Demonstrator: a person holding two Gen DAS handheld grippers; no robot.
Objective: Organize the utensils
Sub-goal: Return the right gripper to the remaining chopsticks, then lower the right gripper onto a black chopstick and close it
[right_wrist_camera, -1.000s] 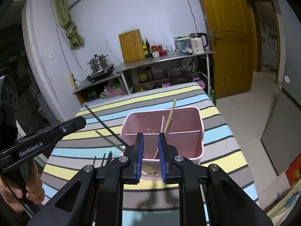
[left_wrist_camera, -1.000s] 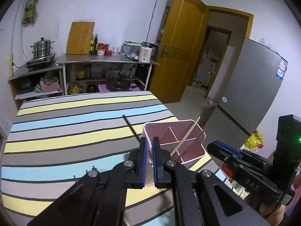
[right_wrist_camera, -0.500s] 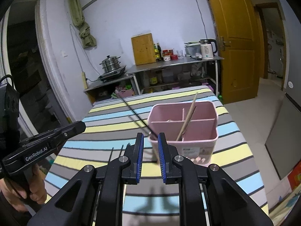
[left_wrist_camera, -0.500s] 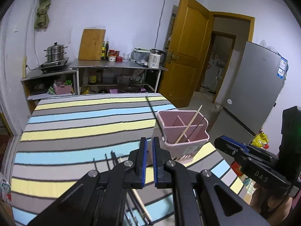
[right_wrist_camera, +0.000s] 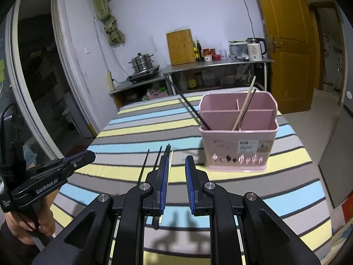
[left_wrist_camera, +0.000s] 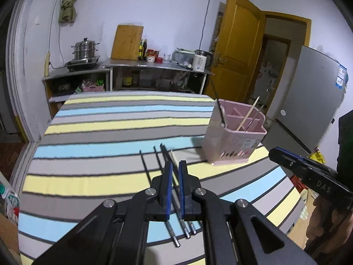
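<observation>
Chopsticks (left_wrist_camera: 164, 161) are lying on the striped table (left_wrist_camera: 99, 132) beside the pink holder (right_wrist_camera: 239, 132); left gripper (left_wrist_camera: 174, 172) is sitting nearly closed, empty; right gripper (right_wrist_camera: 177, 170) is standing slightly apart, empty.

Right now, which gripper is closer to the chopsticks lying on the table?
Left. The left gripper hangs right over the loose chopsticks, jaws empty. The right gripper sits just beside them, toward the pink holder, empty too.
</observation>
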